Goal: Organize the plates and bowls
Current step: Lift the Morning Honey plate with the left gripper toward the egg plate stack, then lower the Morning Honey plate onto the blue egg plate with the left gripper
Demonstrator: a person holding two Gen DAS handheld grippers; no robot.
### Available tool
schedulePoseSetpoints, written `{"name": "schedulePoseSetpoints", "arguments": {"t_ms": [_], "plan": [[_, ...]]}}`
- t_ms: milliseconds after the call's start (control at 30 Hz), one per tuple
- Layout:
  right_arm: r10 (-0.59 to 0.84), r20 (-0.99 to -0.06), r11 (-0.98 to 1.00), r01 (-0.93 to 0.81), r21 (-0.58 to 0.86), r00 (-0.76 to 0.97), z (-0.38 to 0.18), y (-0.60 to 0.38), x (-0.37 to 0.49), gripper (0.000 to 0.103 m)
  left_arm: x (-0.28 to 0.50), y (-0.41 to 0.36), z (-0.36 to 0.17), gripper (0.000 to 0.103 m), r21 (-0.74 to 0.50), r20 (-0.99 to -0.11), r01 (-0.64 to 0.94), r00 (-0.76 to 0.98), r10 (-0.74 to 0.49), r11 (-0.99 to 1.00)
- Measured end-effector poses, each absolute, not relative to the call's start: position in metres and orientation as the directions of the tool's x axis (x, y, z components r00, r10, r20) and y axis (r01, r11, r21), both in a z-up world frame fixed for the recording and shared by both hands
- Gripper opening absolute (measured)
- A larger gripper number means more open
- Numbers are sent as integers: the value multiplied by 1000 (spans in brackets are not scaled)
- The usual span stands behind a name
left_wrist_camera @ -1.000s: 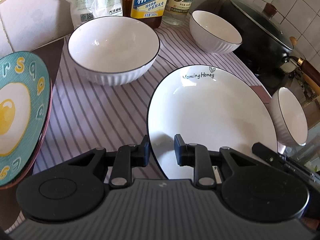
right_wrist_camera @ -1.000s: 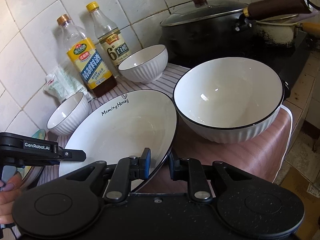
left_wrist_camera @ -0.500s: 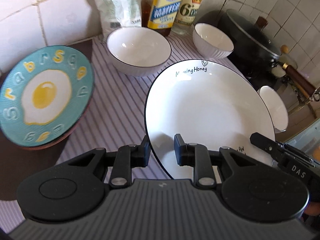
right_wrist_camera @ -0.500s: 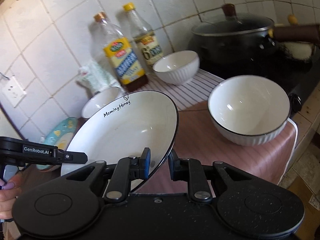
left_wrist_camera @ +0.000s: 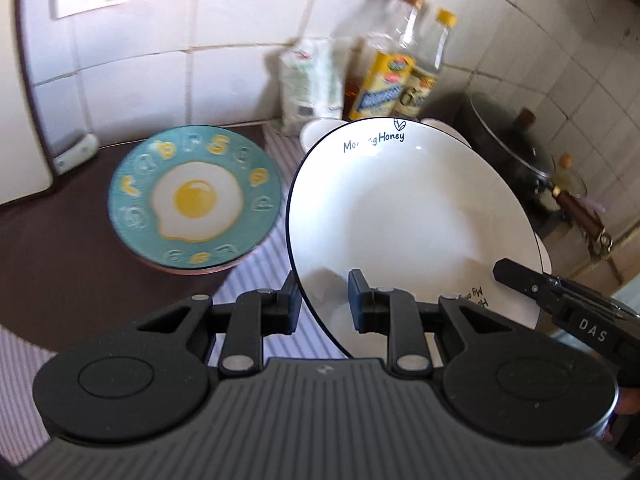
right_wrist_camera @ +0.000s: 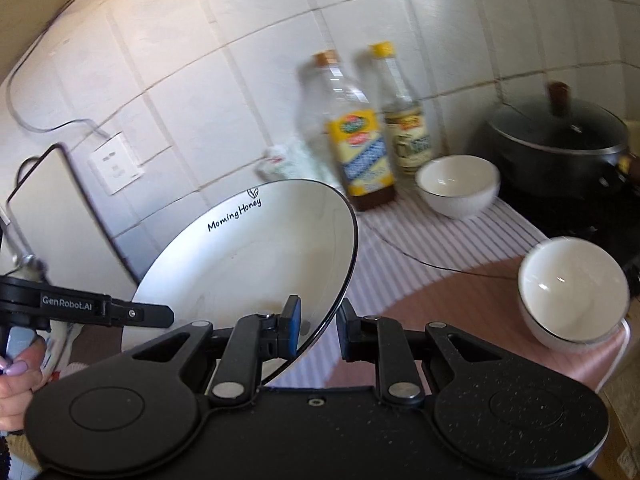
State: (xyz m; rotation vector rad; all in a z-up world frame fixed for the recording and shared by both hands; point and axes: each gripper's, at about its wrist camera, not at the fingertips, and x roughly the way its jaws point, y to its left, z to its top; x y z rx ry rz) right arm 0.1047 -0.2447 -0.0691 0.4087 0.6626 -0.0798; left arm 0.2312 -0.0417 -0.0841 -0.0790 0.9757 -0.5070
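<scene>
While both grippers hold it by opposite edges, the white plate (left_wrist_camera: 412, 216) lettered "Morning Honey" is listed as airborne, clear of the striped cloth (left_wrist_camera: 256, 280).

Item, left gripper (left_wrist_camera: 323, 300): jaws narrowed onto the plate's near rim, one finger under, one over; plate extends ahead and right of them.

Item, right gripper (right_wrist_camera: 318, 330): jaws likewise closed on the rim, plate ahead and to their left, tilted.

Item, egg-pattern plate (left_wrist_camera: 194, 200): flat on the dark counter, ahead and left of the left jaws, well apart from the white plate.

Item, small bowl (right_wrist_camera: 458, 186): ahead of the right jaws beside two bottles (right_wrist_camera: 358, 136). Second bowl (right_wrist_camera: 574, 292): right of the right jaws, near the cloth's edge.

Change noted: a second ago the plate sat low among the bowls; it has since risen and swung left, the egg-pattern plate now fully in view. Judged meaning: the plate is in transit to stack on the egg-pattern plate, bowls remaining to be gathered afterwards.
</scene>
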Motion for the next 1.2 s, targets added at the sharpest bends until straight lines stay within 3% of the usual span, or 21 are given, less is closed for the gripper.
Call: {"name": "schedulePoseSetpoints", "arguments": {"t_ms": [467,1200], "plan": [[189,-598,922,69,382,779,-63,-196,158,23,242,35,-77,23,-276,-763,273,521,-383,922],[288,-696,908,43,416,657,-126,-169,265,23,321,72,-146,23,-272,-795,180,511,-326,945]]}}
